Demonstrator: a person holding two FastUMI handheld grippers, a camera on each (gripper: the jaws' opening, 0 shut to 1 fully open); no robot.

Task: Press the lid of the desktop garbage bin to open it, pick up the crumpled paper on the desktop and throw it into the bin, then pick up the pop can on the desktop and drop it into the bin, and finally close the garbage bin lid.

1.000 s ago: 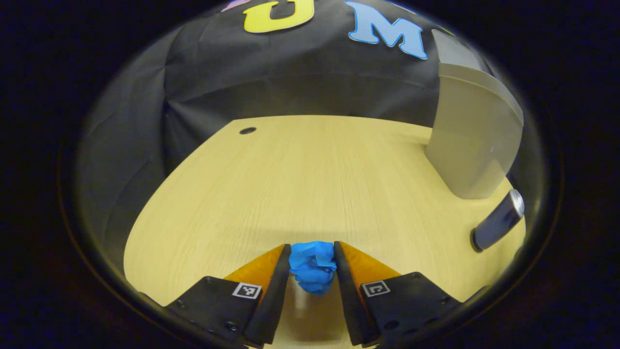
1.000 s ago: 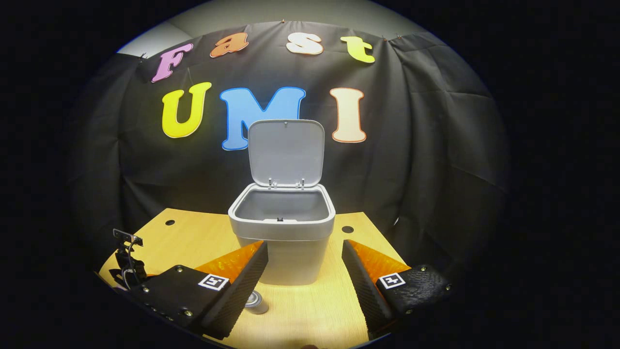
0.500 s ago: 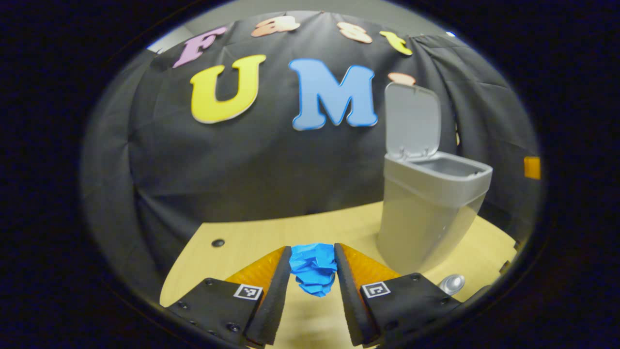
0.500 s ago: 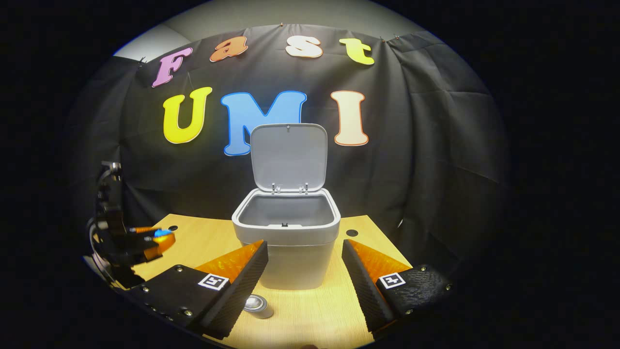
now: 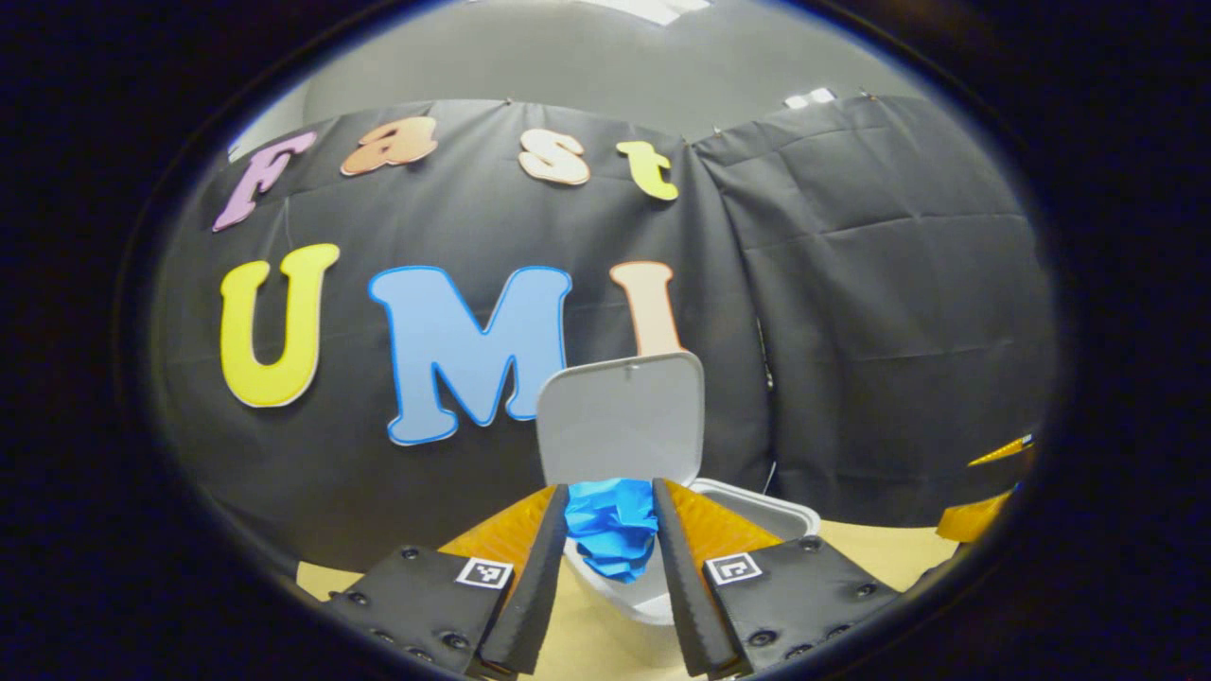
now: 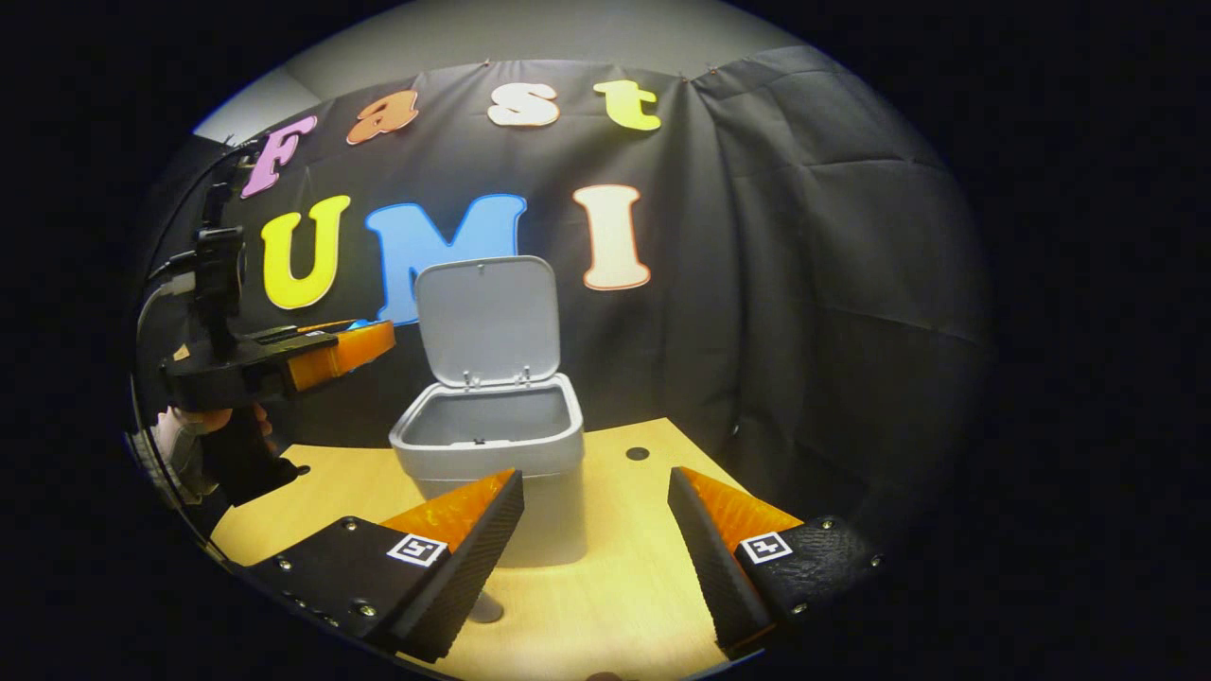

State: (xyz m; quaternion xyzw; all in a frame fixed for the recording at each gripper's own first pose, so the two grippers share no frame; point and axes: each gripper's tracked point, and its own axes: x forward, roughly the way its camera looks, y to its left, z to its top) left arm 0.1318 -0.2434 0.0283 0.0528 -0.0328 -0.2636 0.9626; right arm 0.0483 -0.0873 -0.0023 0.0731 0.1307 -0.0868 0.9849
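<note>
While the left gripper [image 5: 610,530] grips the paper [image 5: 613,525] at lower centre of the left gripper view, the bin [image 6: 492,445] stands open at centre of the right gripper view, lid [image 6: 487,317] upright; the right gripper [image 6: 596,530] is spread and empty at lower centre; risk: release short of the rim would drop the paper onto the desk [image 6: 615,605]; a bumped lid could fall shut.

Left gripper [image 5: 610,530] raised, fingers clamped on a wad (held by a hand [image 6: 203,426]), right gripper [image 6: 596,520] spread wide, low
</note>
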